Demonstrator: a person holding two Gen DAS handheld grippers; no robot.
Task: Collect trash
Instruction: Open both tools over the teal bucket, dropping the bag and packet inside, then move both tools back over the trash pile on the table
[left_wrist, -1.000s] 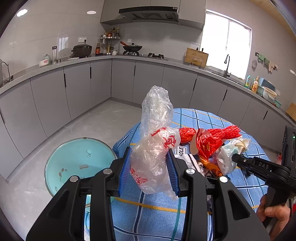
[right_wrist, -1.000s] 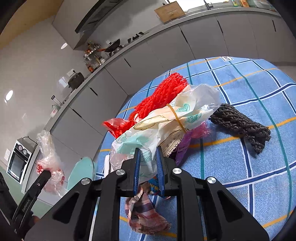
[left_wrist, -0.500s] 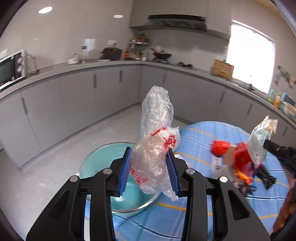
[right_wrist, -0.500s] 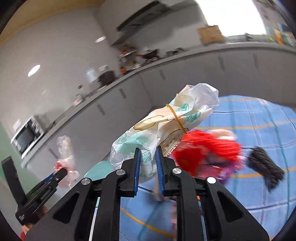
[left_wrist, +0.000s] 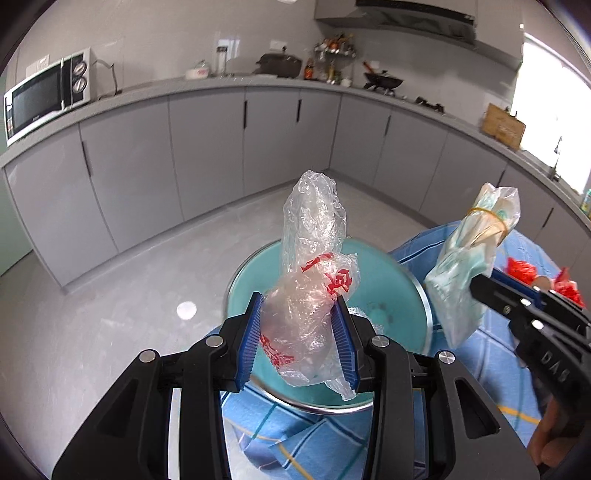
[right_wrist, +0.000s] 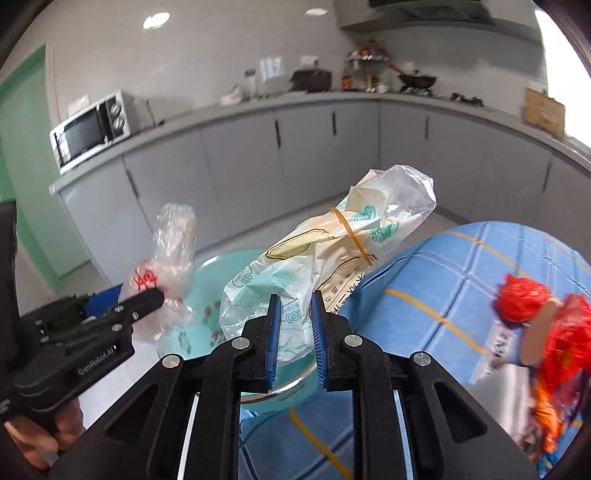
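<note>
With the left gripper (left_wrist: 301, 338) clamped on a clear crumpled bag (left_wrist: 314, 273) and the right gripper's (right_wrist: 295, 341) fingers pinching a banded wrapper bag (right_wrist: 325, 258) at two o'clock, both above the teal bin (left_wrist: 388, 280), a snagging light film could drift outside it on release.

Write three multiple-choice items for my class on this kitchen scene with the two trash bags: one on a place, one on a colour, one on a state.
1. Where is the teal bin?
A. On the counter
B. On the floor beside the table
C. On the table

2. What colour is the print on the clear bag?
A. Red
B. Black
C. Purple

3. How is the banded bag kept?
A. Lying on the table
B. Already in the bin
C. Clamped in the right gripper

Answers:
1 B: the bin's rim sits below the edge of the blue checked tablecloth, on the grey floor.
2 A: red characters show on the crumpled film in the left gripper.
3 C: both blue pads press on its lower end, and it stands clear of the table.
</note>
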